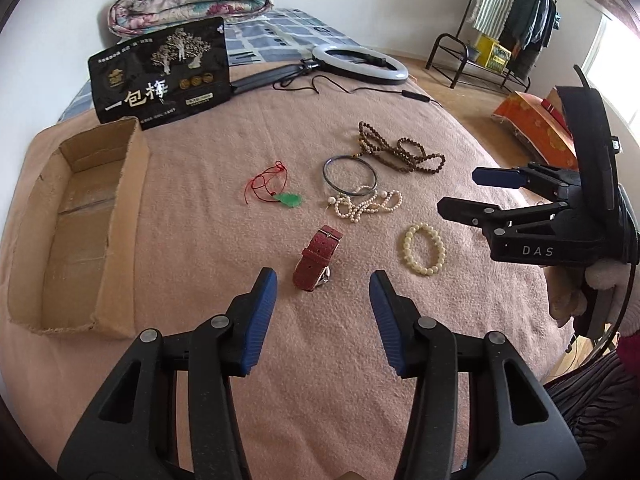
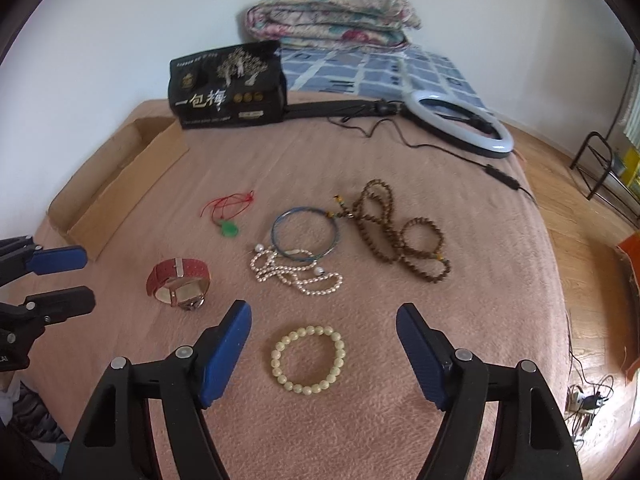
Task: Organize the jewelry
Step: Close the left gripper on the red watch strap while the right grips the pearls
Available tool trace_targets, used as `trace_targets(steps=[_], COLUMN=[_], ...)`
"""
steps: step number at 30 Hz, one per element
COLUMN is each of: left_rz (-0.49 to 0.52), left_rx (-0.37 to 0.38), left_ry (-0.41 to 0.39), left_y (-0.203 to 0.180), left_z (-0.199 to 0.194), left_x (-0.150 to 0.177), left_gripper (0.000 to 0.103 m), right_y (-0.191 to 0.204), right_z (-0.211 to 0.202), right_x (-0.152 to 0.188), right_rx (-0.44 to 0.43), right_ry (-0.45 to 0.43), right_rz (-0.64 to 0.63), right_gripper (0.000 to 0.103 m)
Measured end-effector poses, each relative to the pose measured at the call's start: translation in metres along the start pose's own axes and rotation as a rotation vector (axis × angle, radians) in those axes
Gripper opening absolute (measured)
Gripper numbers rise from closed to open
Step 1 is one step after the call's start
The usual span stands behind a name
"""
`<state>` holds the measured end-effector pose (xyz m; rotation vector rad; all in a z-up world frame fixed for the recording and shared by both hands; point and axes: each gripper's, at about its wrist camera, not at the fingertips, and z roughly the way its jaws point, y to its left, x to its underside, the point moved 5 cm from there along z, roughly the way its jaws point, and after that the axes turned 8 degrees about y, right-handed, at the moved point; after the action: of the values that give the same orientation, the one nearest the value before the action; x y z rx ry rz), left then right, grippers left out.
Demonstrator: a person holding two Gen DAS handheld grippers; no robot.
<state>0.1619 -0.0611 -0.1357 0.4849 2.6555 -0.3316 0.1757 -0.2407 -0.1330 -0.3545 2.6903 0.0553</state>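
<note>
Currently both grippers hover over the pink blanket (image 1: 320,380) on the bed. Left gripper (image 1: 323,288): jaws parted, gripping nothing; the red-strap watch (image 1: 318,258) lies just beyond the tips at 12 o'clock. Right gripper (image 2: 324,328): jaws spread wide, unclenched; the cream bead bracelet (image 2: 308,360) lies on the blanket between them, untouched. Pearl strand (image 2: 296,272), blue bangle (image 2: 305,232), brown bead string (image 2: 400,236), jade pendant (image 2: 229,229) lie farther off toward 12. Cardboard box (image 1: 80,224) sits at 9 o'clock in the left view.
</note>
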Motion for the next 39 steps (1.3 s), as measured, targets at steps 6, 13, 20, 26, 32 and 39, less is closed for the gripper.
trace_targets(steps=[6, 13, 20, 26, 32, 39], left_rz=[0.014, 0.018, 0.028, 0.006, 0.014, -0.005], left_rx=[0.004, 0.029, 0.042, 0.055, 0.066, 0.089], left_ry=[0.049, 0.086, 0.108, 0.118, 0.139, 0.14], left_y=[0.003, 0.007, 0.004, 0.008, 0.006, 0.009], left_z=[0.031, 0.054, 0.069, 0.075, 0.082, 0.085], left_x=[-0.007, -0.012, -0.016, -0.018, -0.014, -0.016], left_gripper=[0.05, 0.05, 0.05, 0.05, 0.036, 0.028], right_y=[0.002, -0.008, 0.0, 0.015, 0.018, 0.028], right_z=[0.025, 0.058, 0.083, 0.095, 0.1, 0.107], right_x=[-0.005, -0.009, -0.014, -0.018, -0.027, -0.031], right_rx=[-0.036, -0.069, -0.102, -0.124, -0.14, -0.141], right_ry=[0.056, 0.127, 0.165, 0.178, 0.174, 0.179], right_rz=[-0.016, 0.009, -0.017, -0.053, -0.051, -0.075], right_gripper=[0.075, 0.071, 0.061, 0.053, 0.046, 0.046])
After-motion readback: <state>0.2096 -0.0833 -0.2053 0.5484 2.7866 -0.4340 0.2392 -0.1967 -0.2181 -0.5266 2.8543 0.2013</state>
